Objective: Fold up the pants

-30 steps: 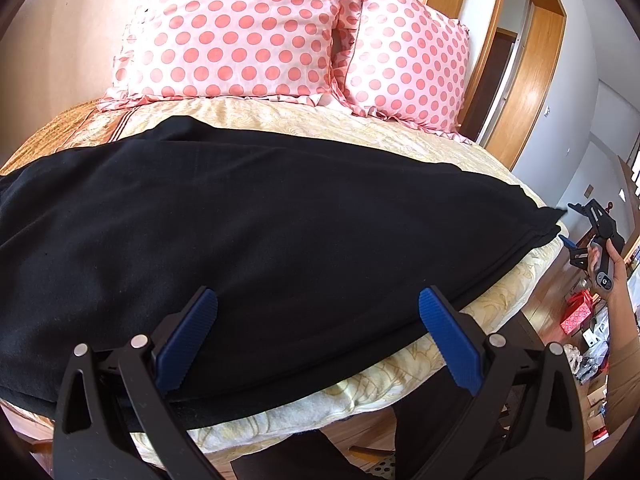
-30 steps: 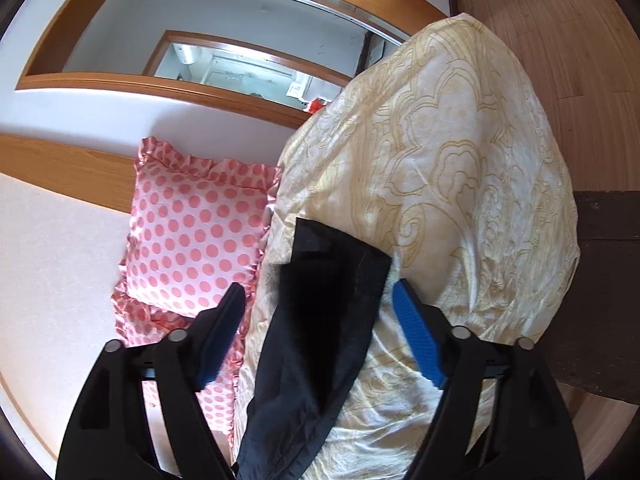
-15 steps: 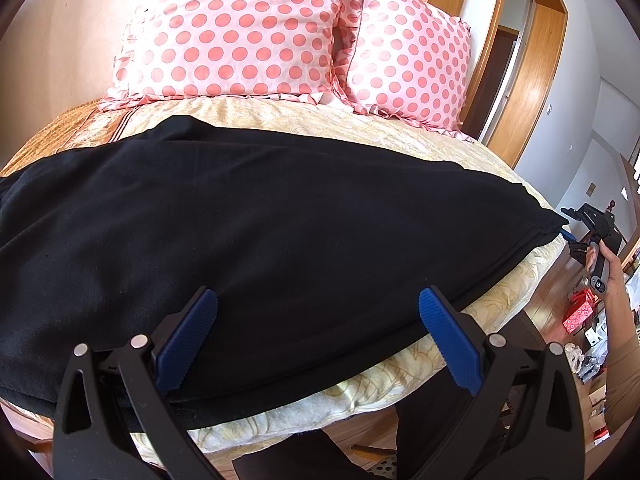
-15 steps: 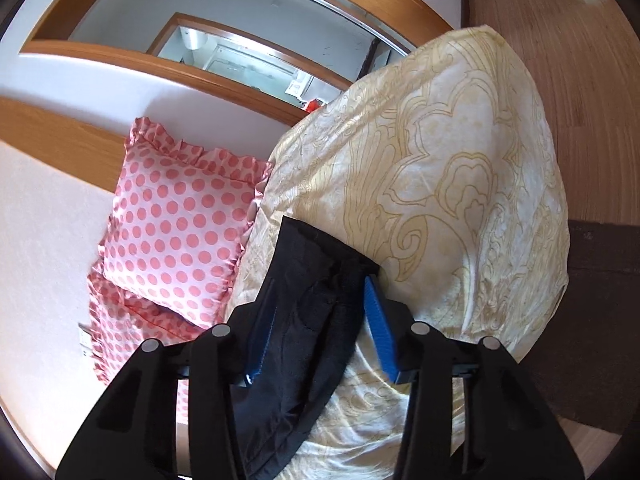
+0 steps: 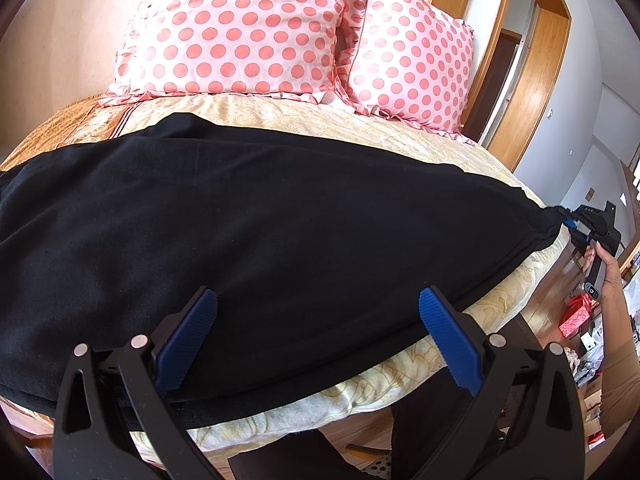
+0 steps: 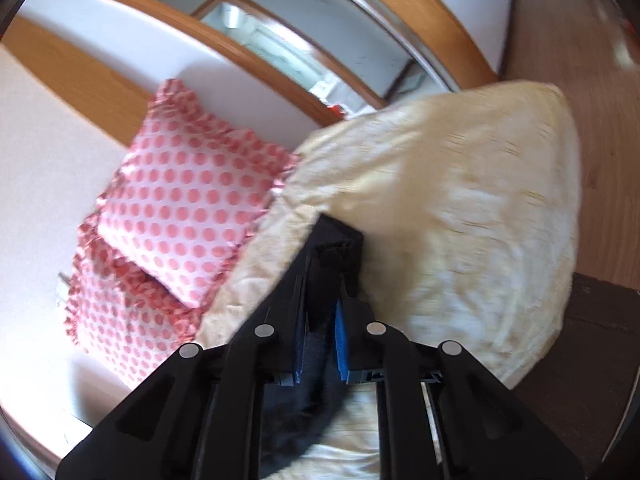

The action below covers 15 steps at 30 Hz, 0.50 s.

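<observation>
Black pants [image 5: 256, 232] lie spread lengthwise across the cream bedspread [image 5: 360, 136]. My left gripper [image 5: 318, 320] is open, its blue pads hovering over the near edge of the pants, holding nothing. My right gripper [image 6: 322, 312] is shut on the end of the pants [image 6: 334, 256], the cloth pinched between its blue pads. The same gripper shows in the left wrist view [image 5: 570, 224] at the far right end of the pants, held by a hand [image 5: 608, 268].
Two pink polka-dot pillows [image 5: 240, 28] [image 5: 408, 64] lean at the head of the bed. A wooden door frame [image 5: 532, 64] stands to the right. Clutter and a red bag [image 5: 576, 314] sit on the wooden floor beside the bed.
My right gripper moved in onto the end of the pants and closed on it, bunching the cloth. My left gripper has stayed open in place.
</observation>
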Available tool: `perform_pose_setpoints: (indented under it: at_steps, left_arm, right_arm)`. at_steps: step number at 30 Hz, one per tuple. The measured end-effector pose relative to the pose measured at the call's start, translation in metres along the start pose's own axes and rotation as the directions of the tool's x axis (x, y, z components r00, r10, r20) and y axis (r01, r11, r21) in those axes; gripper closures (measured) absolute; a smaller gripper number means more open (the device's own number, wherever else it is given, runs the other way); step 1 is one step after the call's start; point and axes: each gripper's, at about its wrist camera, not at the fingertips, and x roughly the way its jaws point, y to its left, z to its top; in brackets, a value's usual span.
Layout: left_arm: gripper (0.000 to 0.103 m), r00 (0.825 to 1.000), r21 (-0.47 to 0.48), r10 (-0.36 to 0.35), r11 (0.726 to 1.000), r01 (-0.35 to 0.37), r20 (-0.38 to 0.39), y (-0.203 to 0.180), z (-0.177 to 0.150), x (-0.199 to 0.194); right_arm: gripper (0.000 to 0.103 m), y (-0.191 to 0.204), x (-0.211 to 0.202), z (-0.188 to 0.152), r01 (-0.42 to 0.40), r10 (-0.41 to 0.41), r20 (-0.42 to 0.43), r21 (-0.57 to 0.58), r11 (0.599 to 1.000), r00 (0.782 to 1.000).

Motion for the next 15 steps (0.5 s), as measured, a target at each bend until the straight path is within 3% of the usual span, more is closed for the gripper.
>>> perform_pose_setpoints:
  at_steps: [5,8,10,15]
  left_arm:
    - [0.002,1.0,-0.01,-0.004,1.0,0.004,0.003,0.0,0.0,-0.001]
    - [0.002,1.0,-0.029,-0.019,0.999,0.02,0.013,0.0,-0.001,-0.007]
    - [0.002,0.999,-0.043,-0.02,0.999,0.021,0.031,0.0,-0.002,-0.013]
    - [0.002,0.997,-0.095,-0.014,0.995,0.022,0.082,0.007,-0.003,-0.03]
  right_arm:
    - [0.09,0.071,0.016,-0.012,-0.162,0.154,-0.082,-0.109,0.981,0.985]
    - [0.09,0.125,0.035,-0.041,-0.291,0.258,-0.186,-0.178,0.94,0.948]
    - [0.09,0.159,0.05,-0.07,-0.381,0.323,-0.27,-0.201,0.902,0.907]
    - [0.09,0.227,0.089,-0.175,-0.564,0.404,-0.52,-0.193,0.803,0.752]
